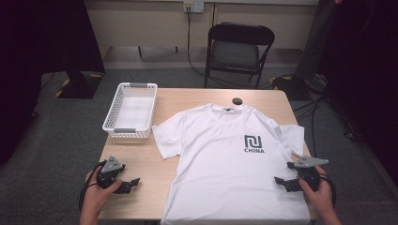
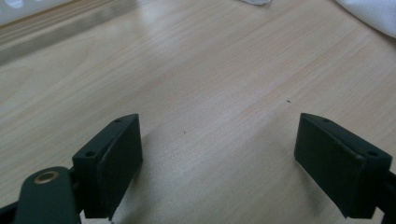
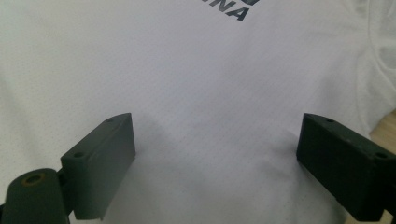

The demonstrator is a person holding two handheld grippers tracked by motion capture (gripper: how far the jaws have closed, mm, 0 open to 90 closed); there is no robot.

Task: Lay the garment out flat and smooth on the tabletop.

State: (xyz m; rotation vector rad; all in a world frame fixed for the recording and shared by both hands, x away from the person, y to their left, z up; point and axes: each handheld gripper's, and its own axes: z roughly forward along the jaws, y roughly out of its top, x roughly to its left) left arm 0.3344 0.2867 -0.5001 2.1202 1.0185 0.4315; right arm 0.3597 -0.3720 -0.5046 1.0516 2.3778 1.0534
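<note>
Hovering with its jaws spread wide and nothing between them, the right gripper (image 1: 287, 183) sits low over the lower right part of the white T-shirt (image 1: 225, 159); in the right gripper view the mesh fabric (image 3: 196, 93) lies smooth and flat under the jaws, unpinched. The left gripper (image 1: 126, 186) has its jaws just as wide apart, over bare wood of the table (image 2: 196, 70), near the shirt's left side but not touching it; a corner of the white cloth shows at the upper right of the left gripper view.

The T-shirt lies spread face up in the middle of the table, collar toward the far edge, both sleeves out, its printed logo (image 1: 253, 143) visible, its hem hanging just over the near edge. No fold shows anywhere in it.

To the left, near the left sleeve, stands an empty white basket (image 1: 118, 108). A small dark round object (image 1: 237, 101) lies just beyond the collar.

Judging from this, the work looks to be at its very start: the shirt is laid out, neither gripper has taken hold, and any folding, as well as any move to the basket, is not yet done.
</note>
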